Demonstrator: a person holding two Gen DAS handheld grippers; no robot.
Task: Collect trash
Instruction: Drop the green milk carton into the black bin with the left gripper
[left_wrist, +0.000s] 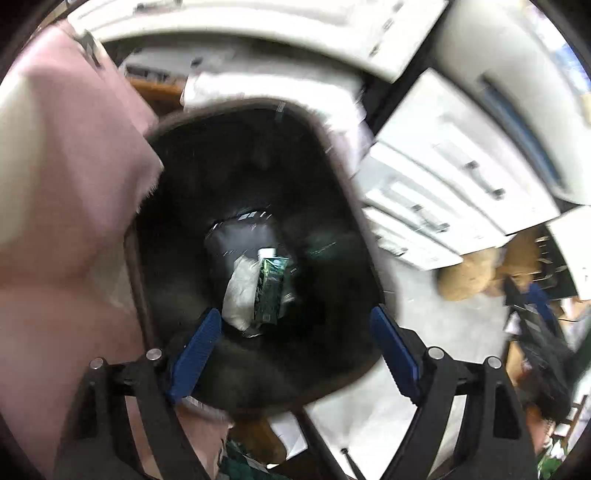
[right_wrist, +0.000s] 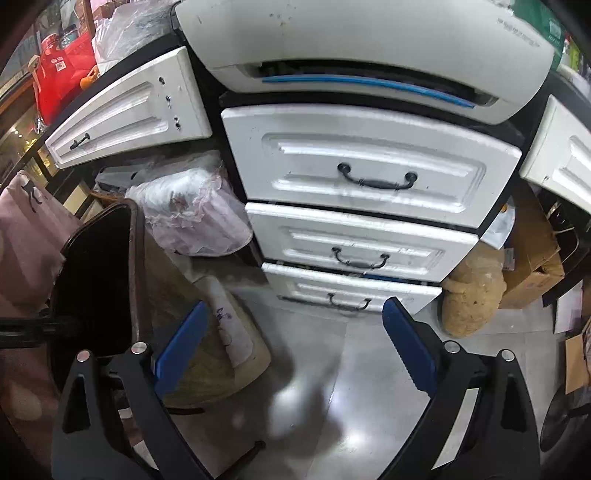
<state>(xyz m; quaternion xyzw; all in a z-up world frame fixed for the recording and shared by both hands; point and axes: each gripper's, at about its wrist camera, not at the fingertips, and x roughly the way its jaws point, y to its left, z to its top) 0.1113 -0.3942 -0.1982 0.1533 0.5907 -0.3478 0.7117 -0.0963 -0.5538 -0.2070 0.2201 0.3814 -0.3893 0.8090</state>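
Left gripper (left_wrist: 295, 332) wide open, empty, above bin (left_wrist: 332, 155)

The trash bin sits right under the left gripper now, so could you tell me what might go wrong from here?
The left gripper is open over the dark trash bin, with the green carton and white crumpled trash already deep inside. Lowering further might knock the rim. The pink cloth lies against the bin's edge and could snag a finger. The left view is blurred, so depth is hard to judge.

Trash bin (left_wrist: 258, 122) mouth gapes open; pink cloth (left_wrist: 66, 184) overhangs one rim.
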